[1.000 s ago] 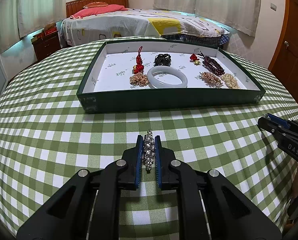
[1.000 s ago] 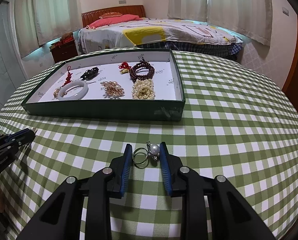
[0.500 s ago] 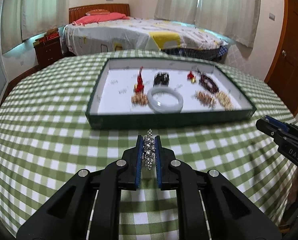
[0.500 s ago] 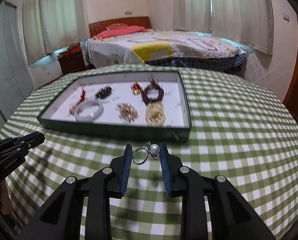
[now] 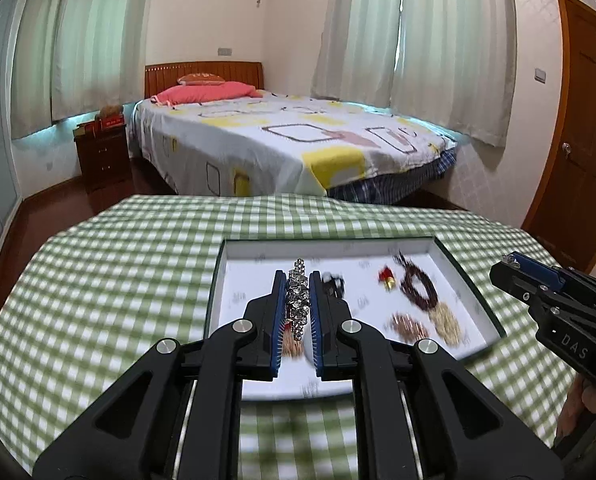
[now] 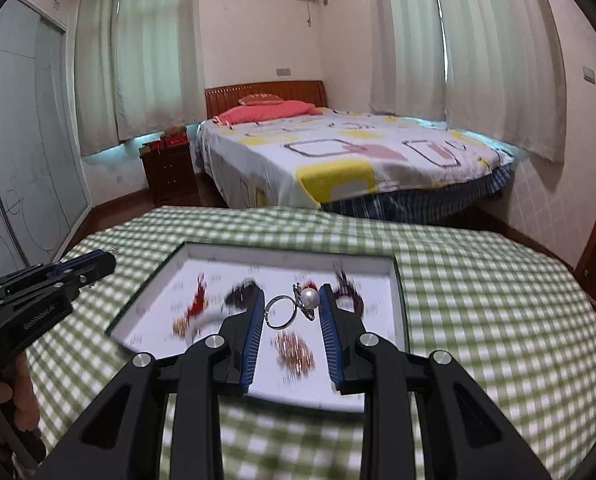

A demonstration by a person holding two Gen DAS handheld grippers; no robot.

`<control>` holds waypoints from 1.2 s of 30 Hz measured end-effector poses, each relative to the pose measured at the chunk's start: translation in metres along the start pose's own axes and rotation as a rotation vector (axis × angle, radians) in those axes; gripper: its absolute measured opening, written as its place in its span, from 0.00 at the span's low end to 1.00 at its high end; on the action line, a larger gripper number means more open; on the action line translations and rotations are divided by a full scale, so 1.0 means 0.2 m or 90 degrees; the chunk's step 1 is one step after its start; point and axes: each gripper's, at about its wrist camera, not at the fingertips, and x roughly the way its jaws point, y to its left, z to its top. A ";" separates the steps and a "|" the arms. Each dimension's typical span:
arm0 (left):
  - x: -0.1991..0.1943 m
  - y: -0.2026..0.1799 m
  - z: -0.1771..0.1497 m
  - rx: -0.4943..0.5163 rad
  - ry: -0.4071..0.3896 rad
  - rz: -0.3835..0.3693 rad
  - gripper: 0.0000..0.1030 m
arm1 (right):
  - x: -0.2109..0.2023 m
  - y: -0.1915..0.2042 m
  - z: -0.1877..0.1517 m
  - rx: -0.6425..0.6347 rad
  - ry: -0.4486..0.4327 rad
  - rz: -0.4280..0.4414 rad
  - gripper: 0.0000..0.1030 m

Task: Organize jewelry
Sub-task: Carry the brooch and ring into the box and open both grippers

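Note:
My left gripper (image 5: 296, 280) is shut on a sparkling rhinestone brooch (image 5: 296, 303), held above the near part of the green-walled jewelry tray (image 5: 214, 280). My right gripper (image 6: 292, 301) is shut on a silver ring with a pearl (image 6: 298, 304), its jaws pressing the band and the pearl, above the same tray (image 6: 398, 292). In the tray lie a dark bead bracelet (image 5: 418, 286), a red charm (image 5: 386, 276), a gold-toned chain pile (image 5: 408, 326), a pearl-coloured bracelet (image 5: 446, 322) and a black piece (image 5: 334, 284). A white bangle (image 6: 207, 318) is partly hidden behind the right fingers. The tray contents are motion-blurred.
The round table carries a green-and-white checked cloth (image 5: 117, 280). Beyond it stand a bed (image 5: 281, 140), a dark nightstand (image 5: 103, 152) and a wooden door (image 5: 582, 128) at right. The right gripper (image 5: 558, 300) appears in the left wrist view; the left gripper (image 6: 41, 292) appears in the right wrist view.
Both grippers rose off the tablecloth with their pieces and advanced until they hang over the tray. The views tilted up, showing more of the room.

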 end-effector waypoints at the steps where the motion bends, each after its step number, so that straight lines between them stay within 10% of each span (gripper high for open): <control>1: 0.04 0.00 0.02 -0.002 0.000 0.001 0.11 | 0.03 0.00 0.02 0.002 -0.002 0.005 0.28; 16: 0.66 0.12 -0.02 -0.021 0.130 0.027 0.11 | 0.55 -0.02 -0.01 0.006 0.074 -0.002 0.28; 32: 0.80 0.13 -0.09 -0.023 0.195 0.036 0.11 | 0.74 -0.04 -0.07 0.028 0.200 -0.012 0.28; 36: 0.80 0.14 -0.09 -0.032 0.201 0.038 0.20 | 0.75 -0.05 -0.06 0.036 0.206 -0.010 0.42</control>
